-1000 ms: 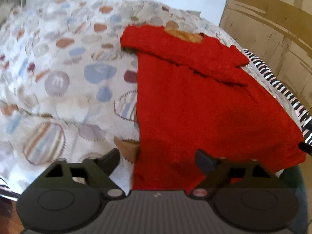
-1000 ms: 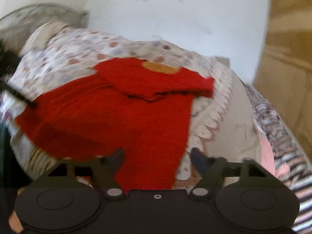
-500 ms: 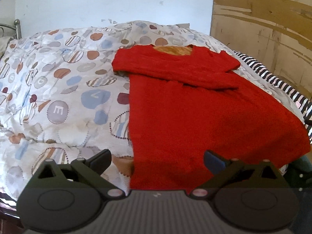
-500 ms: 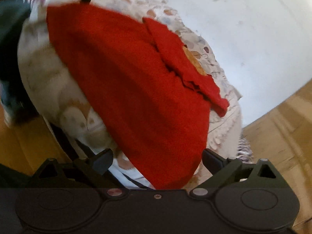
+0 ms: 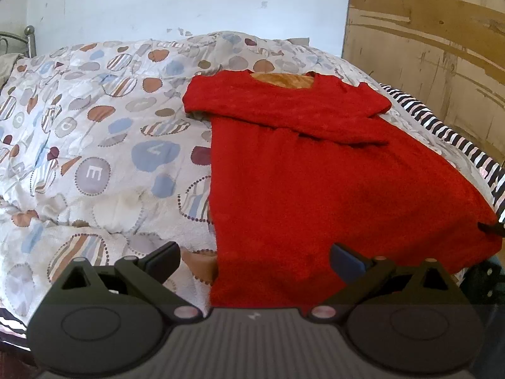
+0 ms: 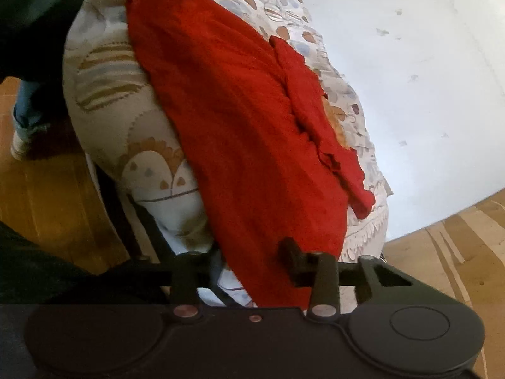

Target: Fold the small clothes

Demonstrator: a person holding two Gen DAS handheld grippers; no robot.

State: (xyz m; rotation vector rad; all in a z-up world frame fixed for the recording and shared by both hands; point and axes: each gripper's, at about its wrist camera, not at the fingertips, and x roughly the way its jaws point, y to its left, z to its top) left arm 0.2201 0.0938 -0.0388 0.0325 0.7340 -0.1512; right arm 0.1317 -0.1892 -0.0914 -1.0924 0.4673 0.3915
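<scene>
Your left gripper [image 5: 254, 260] is spread over the sweater [image 5: 315, 183]; your right gripper [image 6: 249, 260] has just been closing, seemingly pinching its lower-frame hem.

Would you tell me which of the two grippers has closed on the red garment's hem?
The right gripper: its jaws have just closed on the red garment at its hem, while the left gripper hangs wide open.

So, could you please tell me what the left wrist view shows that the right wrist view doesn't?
Only the left wrist view: the left gripper, open over the jumper's hem, and a striped sheet.

Only the right wrist view: the right gripper, whose jaws have just been closing on the jumper's hem corner, and a person's shoe on the wood floor.

Both: the red jumper, sleeves folded across the chest, lying on the patterned duvet.
</scene>
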